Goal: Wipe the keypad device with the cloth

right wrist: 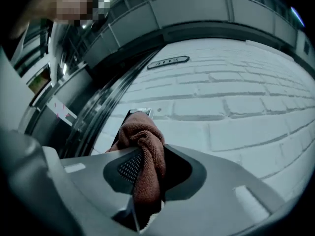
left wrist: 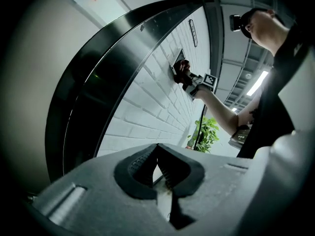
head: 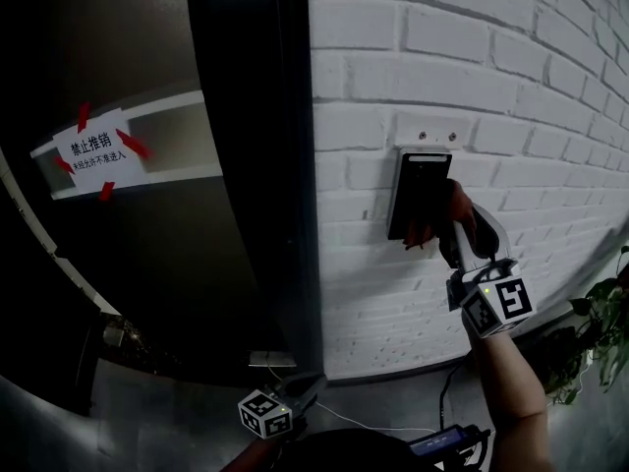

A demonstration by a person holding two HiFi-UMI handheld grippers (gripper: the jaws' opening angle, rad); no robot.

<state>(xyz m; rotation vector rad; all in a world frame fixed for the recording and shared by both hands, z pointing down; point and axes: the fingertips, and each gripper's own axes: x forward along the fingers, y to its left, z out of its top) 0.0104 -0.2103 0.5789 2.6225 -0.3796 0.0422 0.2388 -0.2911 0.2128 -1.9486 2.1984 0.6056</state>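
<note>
The black keypad device [head: 417,193] is fixed upright on the white brick wall. My right gripper [head: 450,232] is shut on a reddish-brown cloth [head: 460,206], which is pressed against the keypad's lower right edge. In the right gripper view the cloth [right wrist: 145,146] bulges out between the jaws and covers most of the keypad [right wrist: 134,114]. My left gripper [head: 300,399] hangs low near the floor, away from the wall; its pads [left wrist: 147,163] meet at the tips with nothing between them. From the left gripper view the keypad [left wrist: 177,61], the cloth [left wrist: 183,73] and the right gripper [left wrist: 196,82] show far up the wall.
A dark metal door post [head: 263,165] stands just left of the brick wall, with a glass door and a taped white notice [head: 94,150] beyond it. A potted plant [head: 601,327] stands at the right. A small name plate [right wrist: 170,62] sits higher on the wall.
</note>
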